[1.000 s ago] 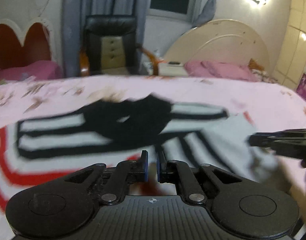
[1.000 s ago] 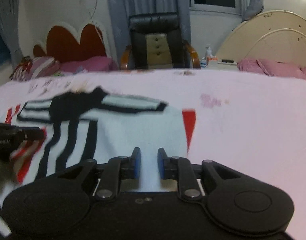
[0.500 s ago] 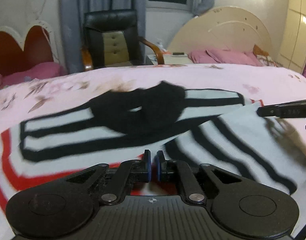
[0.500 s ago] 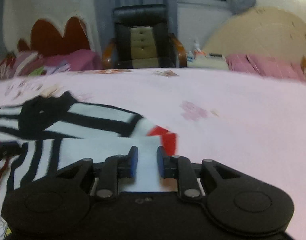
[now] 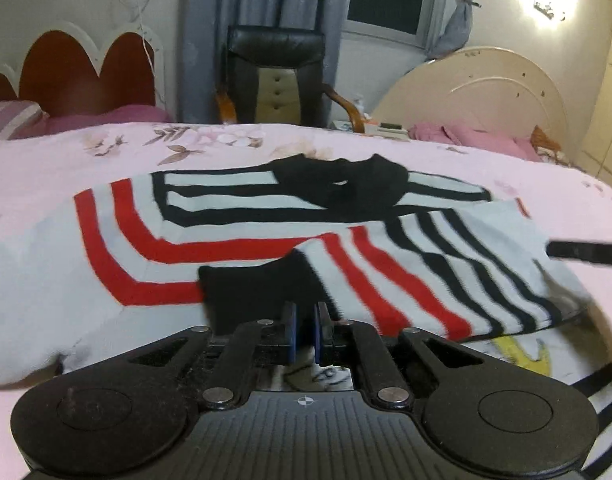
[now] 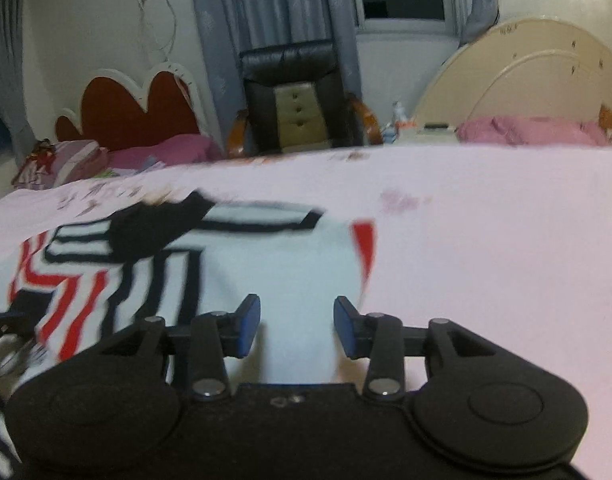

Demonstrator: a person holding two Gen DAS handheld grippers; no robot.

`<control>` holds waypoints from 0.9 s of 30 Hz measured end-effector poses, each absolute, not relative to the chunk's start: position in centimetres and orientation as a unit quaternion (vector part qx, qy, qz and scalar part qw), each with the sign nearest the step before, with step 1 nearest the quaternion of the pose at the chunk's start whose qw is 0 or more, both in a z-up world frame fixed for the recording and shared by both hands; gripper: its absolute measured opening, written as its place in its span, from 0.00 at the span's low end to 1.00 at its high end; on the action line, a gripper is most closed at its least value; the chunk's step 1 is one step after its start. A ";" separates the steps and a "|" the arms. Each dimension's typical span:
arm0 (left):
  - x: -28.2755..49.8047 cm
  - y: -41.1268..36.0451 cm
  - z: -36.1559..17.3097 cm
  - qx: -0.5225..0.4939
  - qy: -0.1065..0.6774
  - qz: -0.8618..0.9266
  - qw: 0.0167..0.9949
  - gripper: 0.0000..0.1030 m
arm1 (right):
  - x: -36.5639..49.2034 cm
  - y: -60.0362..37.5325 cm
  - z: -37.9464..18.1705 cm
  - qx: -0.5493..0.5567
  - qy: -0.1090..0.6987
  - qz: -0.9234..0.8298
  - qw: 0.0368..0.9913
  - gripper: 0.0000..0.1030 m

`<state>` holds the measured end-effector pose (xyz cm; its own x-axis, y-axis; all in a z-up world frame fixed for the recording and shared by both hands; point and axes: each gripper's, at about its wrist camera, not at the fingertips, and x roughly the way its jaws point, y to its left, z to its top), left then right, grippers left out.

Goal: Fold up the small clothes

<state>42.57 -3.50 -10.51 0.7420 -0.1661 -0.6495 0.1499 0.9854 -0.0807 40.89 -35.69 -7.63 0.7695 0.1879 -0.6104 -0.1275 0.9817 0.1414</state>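
Note:
A white sweater [image 5: 234, 236] with black and red stripes and a black collar lies flat on the pink bed sheet [image 6: 485, 240]. One striped sleeve [image 5: 425, 280] is folded across its body. My left gripper [image 5: 304, 320] is shut on the sleeve's black cuff [image 5: 254, 292]. In the right wrist view the sweater [image 6: 274, 264] shows its plain white part. Over its near edge my right gripper [image 6: 297, 322] has its jaws opening. White cloth lies between the blue pads [image 6: 248, 326] and they do not press on it. The right gripper's finger [image 5: 585, 254] shows at the left view's right edge.
A black leather chair [image 5: 278, 76] stands behind the bed. A red heart-shaped headboard [image 5: 86, 76] is at the back left and a cream headboard [image 5: 477, 96] with pink bedding at the back right. Bare pink sheet spreads to the right of the sweater.
My left gripper has drawn the striped sleeve with its black cuff across the sweater's body. The right gripper's jaws, narrow on white cloth before, have spread apart.

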 end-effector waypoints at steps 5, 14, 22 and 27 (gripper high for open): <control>44.1 -1.5 -11.4 -0.059 0.371 -0.079 0.923 0.06 | 39.7 -34.0 -8.8 0.054 0.348 0.045 0.935 0.39; 37.5 13.1 -13.7 -0.226 0.358 0.055 0.904 0.06 | 37.2 -31.9 -6.1 0.106 0.329 0.054 0.937 0.43; 31.6 26.3 -15.6 -0.384 0.274 0.182 0.863 0.06 | 37.4 -26.6 -6.9 0.169 0.352 0.070 0.918 0.43; 29.1 32.8 -17.6 -0.496 0.223 0.224 0.809 0.06 | 38.0 -22.6 -6.6 0.170 0.362 0.092 0.912 0.44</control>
